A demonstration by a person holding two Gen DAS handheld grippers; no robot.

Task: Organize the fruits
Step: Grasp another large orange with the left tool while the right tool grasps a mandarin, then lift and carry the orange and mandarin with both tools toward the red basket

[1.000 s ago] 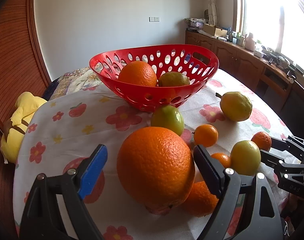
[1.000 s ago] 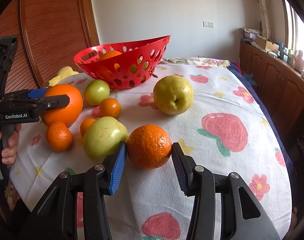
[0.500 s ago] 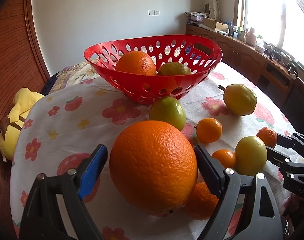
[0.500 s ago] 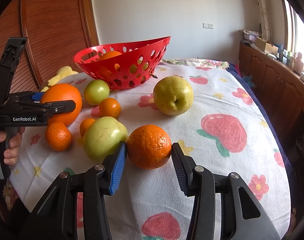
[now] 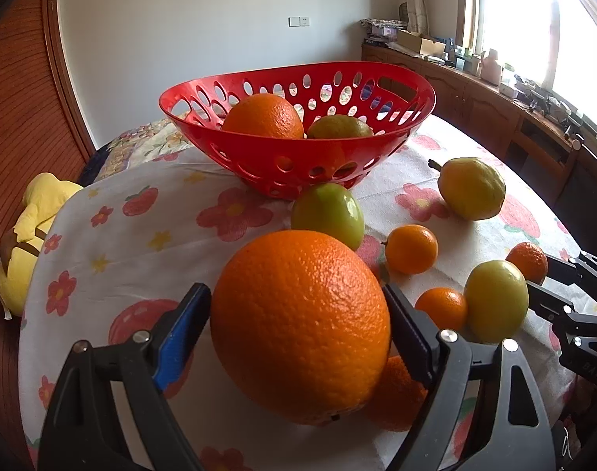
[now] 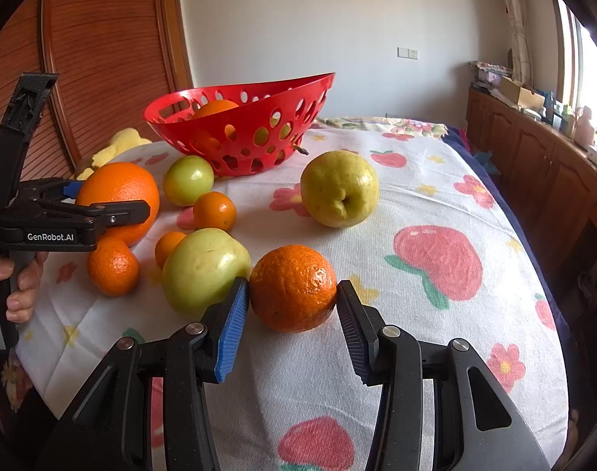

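The left tool has the big orange between its pads and its jaws are closing; the blue pad and the black pad sit at the fruit's two flanks, at or just short of contact, and the orange appears to be near the table's front left edge, beside a smaller tangerine that lies half hidden behind it. To do this grasp well, I would let the pads seat on the widest part of the orange before any lift, since a round, heavy fruit held low or high can roll out. Rise clear of the tangerine, then carry toward the red basket and come in over its rim, not against the perforated wall.

The right tool brackets a mandarin near the table's front edge, jaws spread slightly wider than the fruit; the blue pad looks about touching, the black one stands a little apart. A green apple lies just beside that blue pad and may get nudged.

The basket, toward the table's far side, holds an orange and a greenish fruit; there is room beside them
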